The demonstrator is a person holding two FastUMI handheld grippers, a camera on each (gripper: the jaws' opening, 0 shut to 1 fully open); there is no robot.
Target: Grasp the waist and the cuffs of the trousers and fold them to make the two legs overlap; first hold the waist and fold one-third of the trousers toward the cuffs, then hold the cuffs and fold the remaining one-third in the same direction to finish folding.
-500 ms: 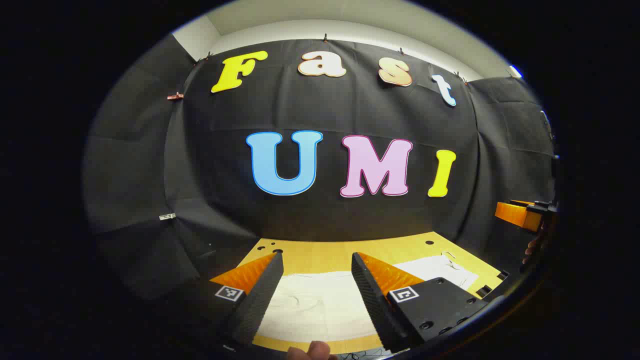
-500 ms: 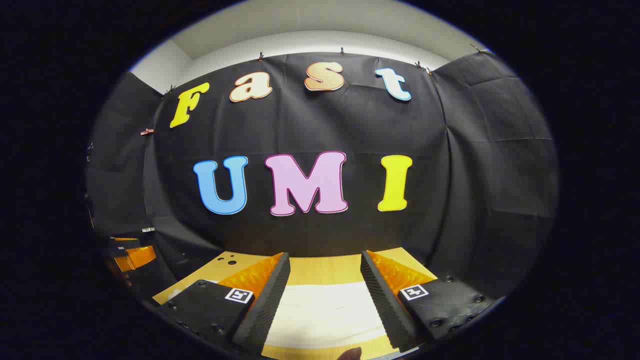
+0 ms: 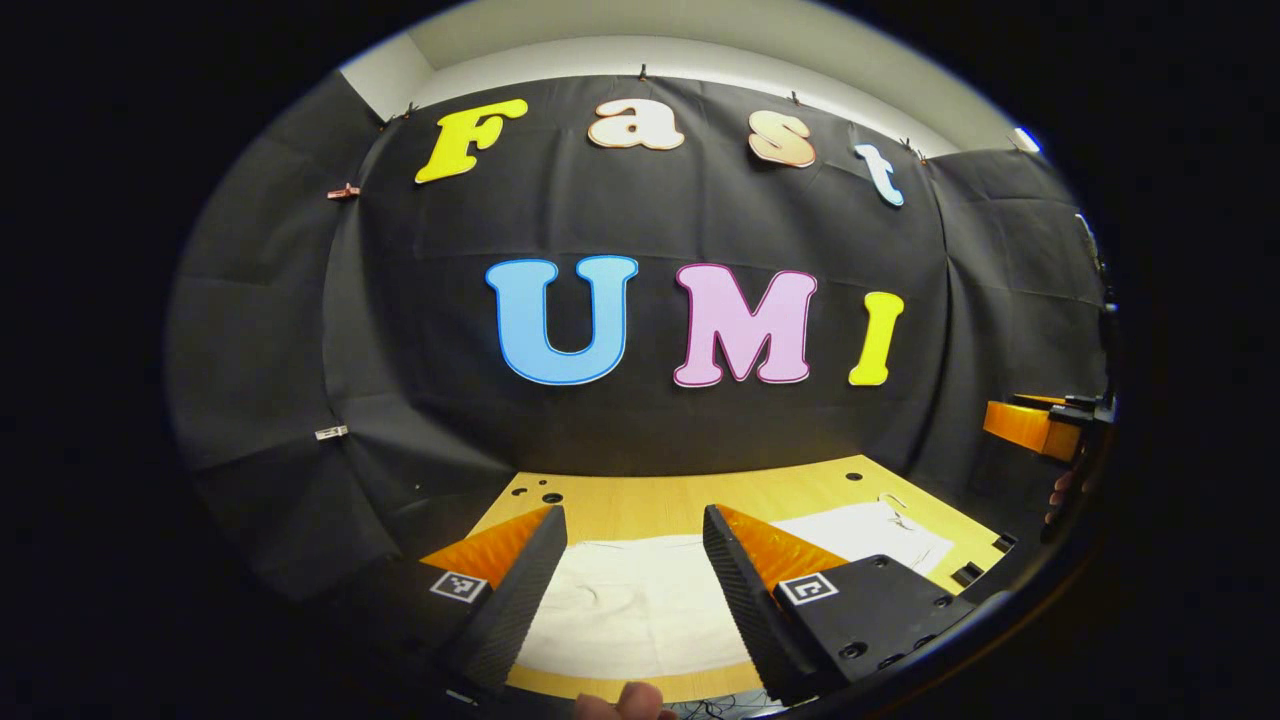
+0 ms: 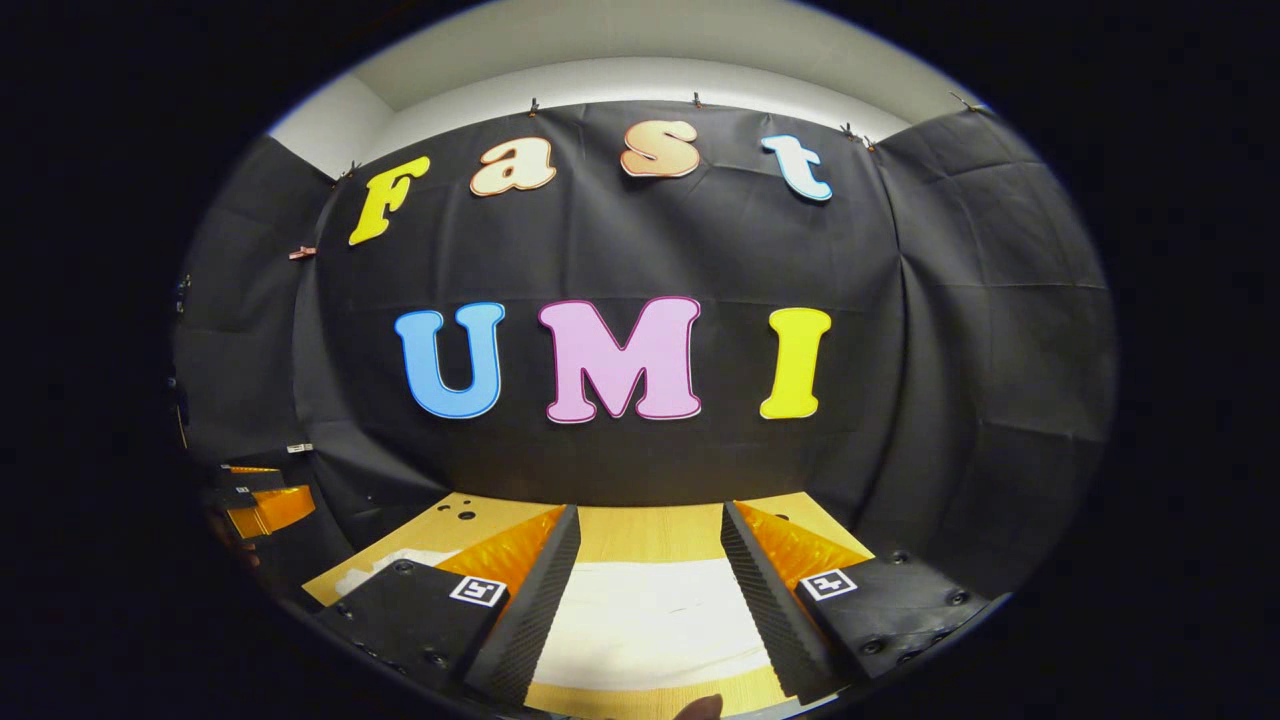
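The trousers (image 3: 640, 605) lie flat on the table (image 3: 640, 500), spread across it from side to side, with bare table behind them up to the booth wall (image 3: 640, 210). The left gripper (image 3: 632, 545) hangs above the trousers near the table's front edge — cloth shows between its parted fingers. In the right gripper view the right gripper (image 4: 650, 545) hangs likewise above the trousers (image 4: 650, 620), fingers apart. The left gripper (image 4: 255, 505) sits far off to its left — beside the table.
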